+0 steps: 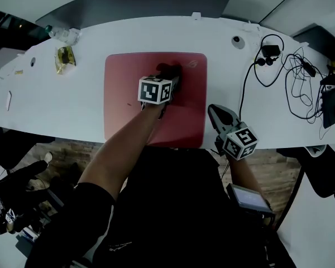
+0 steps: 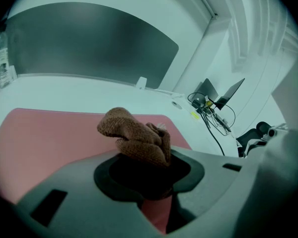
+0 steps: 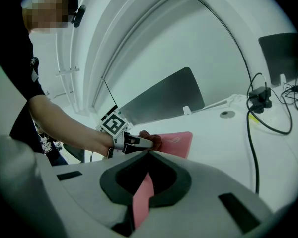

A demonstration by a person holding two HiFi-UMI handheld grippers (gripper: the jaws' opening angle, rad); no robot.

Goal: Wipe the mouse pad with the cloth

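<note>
A white desk point(image 1: 61, 108) curves across the head view, with a dark panel point(image 1: 145, 4) standing along its far edge. A large pink mouse pad point(image 1: 125, 94) lies flat in the middle of the desk, its near edge at the desk's front edge. The person's bare left arm point(image 1: 123, 149) reaches out over the pad. The left gripper point(image 1: 167, 78) is over the pad's far half, right of the middle, and its jaws are clamped on a bunched brown cloth point(image 2: 134, 135). The cloth sticks out past the jaw tips in a crumpled wad and sits over the pad's surface, though no view shows clearly whether it presses down on it. The right gripper point(image 1: 214, 112) is just beside the pad's right edge, toward the near corner, with its jaws together and nothing between them. A tangle of black cables point(image 1: 293, 88) sprawls over the right end of the desk. On the left end, near the far edge, lies a small yellowish wrapper point(image 1: 64, 59). A round grey cap point(image 1: 238, 42) sits in the desk top beyond the pad's right corner.
</note>
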